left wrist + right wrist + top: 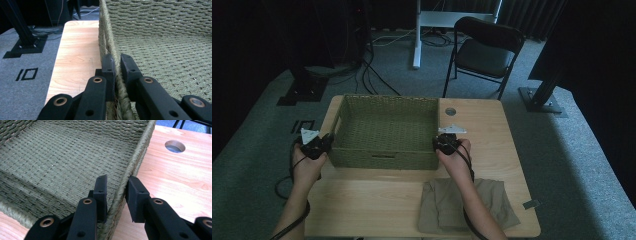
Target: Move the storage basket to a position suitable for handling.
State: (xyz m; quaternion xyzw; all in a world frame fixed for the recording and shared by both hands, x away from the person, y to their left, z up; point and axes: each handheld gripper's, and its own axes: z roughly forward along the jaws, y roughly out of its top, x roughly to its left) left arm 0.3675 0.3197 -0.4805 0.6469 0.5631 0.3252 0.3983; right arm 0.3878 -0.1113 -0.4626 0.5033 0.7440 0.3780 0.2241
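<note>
Your left gripper (117,65) is pinching the left rim of the woven basket (160,55), one jaw outside the wall and one inside, both pads pressed against the braided edge. Your right gripper (116,192) is straddling the basket's right rim: the inner jaw is lying against the wall, while the outer jaw is standing slightly off it, so the jaws are not quite clamped. In the high view you are holding the left gripper (323,142) and right gripper (443,142) at opposite ends of the basket (384,127), which is sitting on the wooden table (377,200) toward its far left. A folded beige cloth (492,200) is lying near the table's front edge, under your right forearm.
</note>
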